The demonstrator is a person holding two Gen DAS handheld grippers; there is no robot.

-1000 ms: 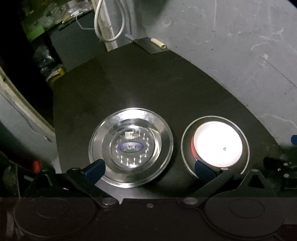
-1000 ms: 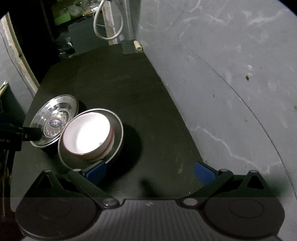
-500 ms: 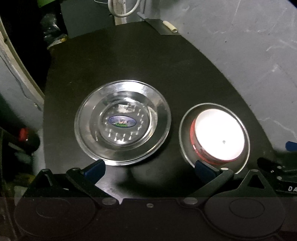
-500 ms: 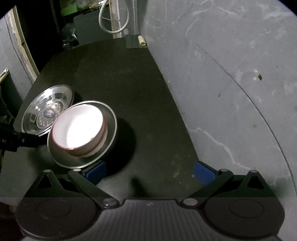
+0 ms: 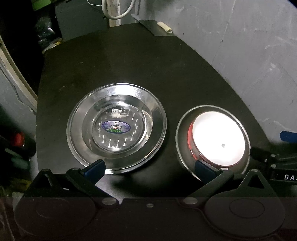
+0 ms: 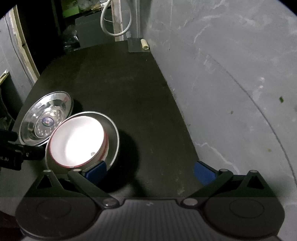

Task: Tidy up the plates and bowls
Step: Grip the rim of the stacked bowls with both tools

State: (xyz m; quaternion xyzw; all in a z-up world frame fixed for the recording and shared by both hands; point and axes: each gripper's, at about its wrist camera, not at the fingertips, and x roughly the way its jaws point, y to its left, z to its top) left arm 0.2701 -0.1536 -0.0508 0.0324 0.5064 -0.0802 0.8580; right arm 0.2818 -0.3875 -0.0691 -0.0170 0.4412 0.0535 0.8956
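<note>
Grey concrete walls are enclosing a dark bench (image 5: 130,64) on the right and far sides, with a white cable loop (image 5: 118,13) hanging at the back.

Left wrist view: the left tool (image 5: 148,167) is hovering released, its blue-padded fingers spread wide and gripping nothing. A steel plate (image 5: 117,128) bearing an oval label at its centre is lying flat on the bench, just ahead of the left finger. To its right, apart from it, a second steel plate (image 5: 181,133) is carrying a white bowl (image 5: 218,138) with a red outer band. The right finger is overlapping that plate's near rim in the picture; contact cannot be confirmed.

Right wrist view: the right tool (image 6: 149,171) is likewise standing released, fingers spread over bare bench (image 6: 148,111). The bowl (image 6: 77,140) is sitting in its plate (image 6: 114,129) at lower left, beside the left finger. The labelled plate (image 6: 46,118) is lying beyond it, partly overlapped by it in this view.
</note>
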